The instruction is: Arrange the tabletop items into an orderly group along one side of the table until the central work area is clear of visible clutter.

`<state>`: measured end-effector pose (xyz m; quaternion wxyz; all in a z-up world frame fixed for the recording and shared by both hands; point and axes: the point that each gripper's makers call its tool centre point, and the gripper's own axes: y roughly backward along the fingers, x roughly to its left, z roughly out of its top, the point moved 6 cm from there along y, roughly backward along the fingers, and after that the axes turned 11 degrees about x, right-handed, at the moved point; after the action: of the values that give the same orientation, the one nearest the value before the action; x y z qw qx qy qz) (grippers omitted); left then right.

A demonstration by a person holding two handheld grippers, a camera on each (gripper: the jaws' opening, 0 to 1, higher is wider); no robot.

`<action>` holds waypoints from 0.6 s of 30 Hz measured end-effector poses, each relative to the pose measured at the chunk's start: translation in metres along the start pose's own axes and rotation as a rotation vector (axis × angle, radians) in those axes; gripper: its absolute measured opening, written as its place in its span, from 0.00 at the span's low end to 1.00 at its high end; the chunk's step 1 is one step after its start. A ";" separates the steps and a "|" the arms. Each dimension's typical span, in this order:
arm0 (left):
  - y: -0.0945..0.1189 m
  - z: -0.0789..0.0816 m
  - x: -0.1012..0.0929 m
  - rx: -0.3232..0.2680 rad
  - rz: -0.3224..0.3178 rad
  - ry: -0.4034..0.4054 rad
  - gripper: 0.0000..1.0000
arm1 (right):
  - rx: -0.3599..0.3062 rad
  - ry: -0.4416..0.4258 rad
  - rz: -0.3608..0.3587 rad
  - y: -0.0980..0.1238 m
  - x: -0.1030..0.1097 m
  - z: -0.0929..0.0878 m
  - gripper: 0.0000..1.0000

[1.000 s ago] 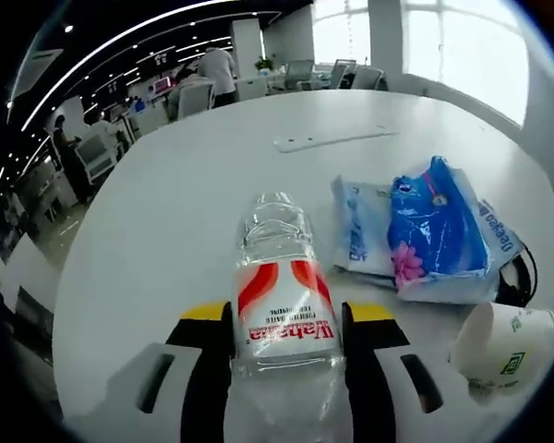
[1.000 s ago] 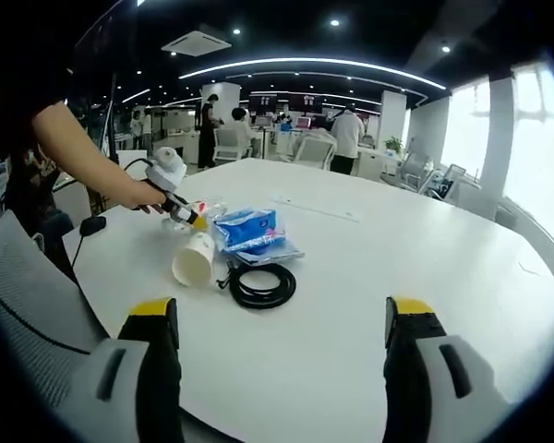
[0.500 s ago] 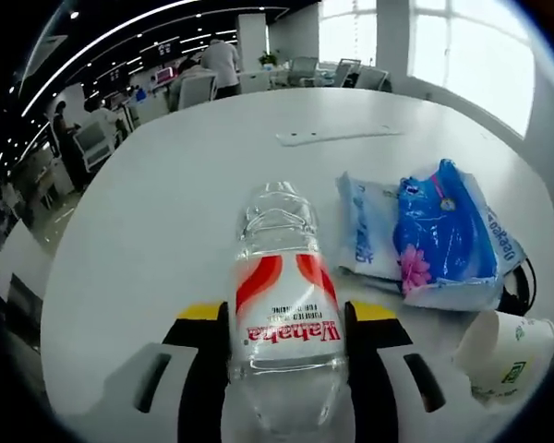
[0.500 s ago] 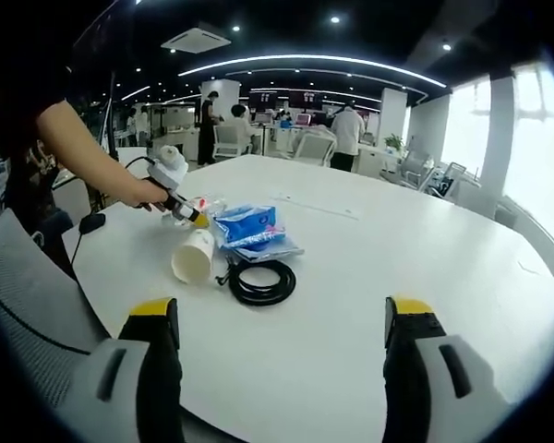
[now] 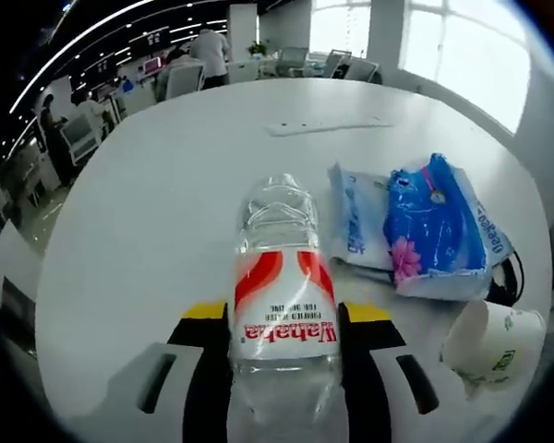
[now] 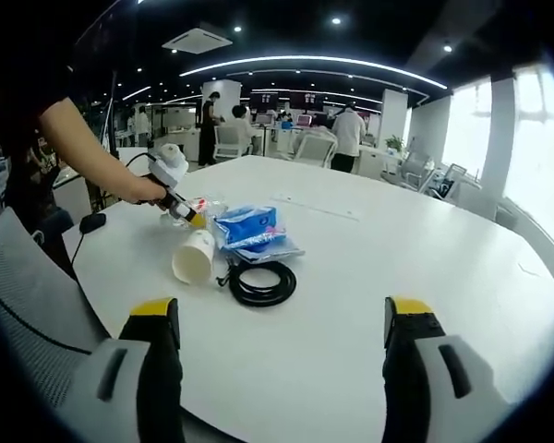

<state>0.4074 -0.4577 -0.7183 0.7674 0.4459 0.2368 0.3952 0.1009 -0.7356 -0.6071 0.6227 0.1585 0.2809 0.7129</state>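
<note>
Taking the blue pack (image 5: 436,221) as the landmark and reading the left gripper view from left to right: the left tool (image 5: 284,343) has its jaws closed on the body of a clear bottle (image 5: 282,305) with a red-and-white label, neck pointing away across the white bench (image 5: 157,203). The bottle sits just left of the pack. A white-and-blue wrapper (image 5: 358,226) lies under the pack's left edge, between it and the bottle. Past the pack's right edge a black cable (image 5: 510,277) peeks out, and a paper cup (image 5: 487,341) lies on its side near the pack's lower right corner.

Over the last second little has changed: the bottle has stayed clamped in the same grip, and the view has shifted only slightly, the pack sitting a touch nearer the bottle than before. That reads as small adjustment, not carrying, so the bottle is probably being settled beside the group, not yet let go.

In the right gripper view, the left tool (image 6: 186,213) shows at the left, in the person's hand (image 6: 146,190), just left of the pack (image 6: 246,226). The cup (image 6: 194,257) lies below the pack and the coiled cable (image 6: 261,282) lower right of it. The right tool (image 6: 282,355) hangs wide open and empty, well apart from the pack, and has held its place.

The items already cluster toward one side, with most of the bench bare. What seems left is releasing the bottle and righting the cup.
</note>
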 end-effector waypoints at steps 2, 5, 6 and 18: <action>-0.004 -0.001 0.001 0.000 -0.026 -0.042 0.37 | -0.001 0.001 0.001 0.000 0.000 0.000 0.91; 0.000 -0.006 0.000 0.012 -0.028 -0.073 0.37 | -0.005 0.001 0.001 0.001 0.000 0.001 0.91; 0.001 -0.007 0.000 0.020 -0.029 -0.082 0.37 | -0.005 0.001 0.001 0.001 0.000 0.001 0.91; 0.021 -0.014 0.000 0.169 -0.108 -0.214 0.37 | -0.024 0.014 0.006 0.002 0.002 0.004 0.91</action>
<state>0.3886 -0.4443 -0.7066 0.7680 0.5353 0.2097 0.2821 0.1013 -0.7334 -0.6028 0.6206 0.1470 0.2762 0.7190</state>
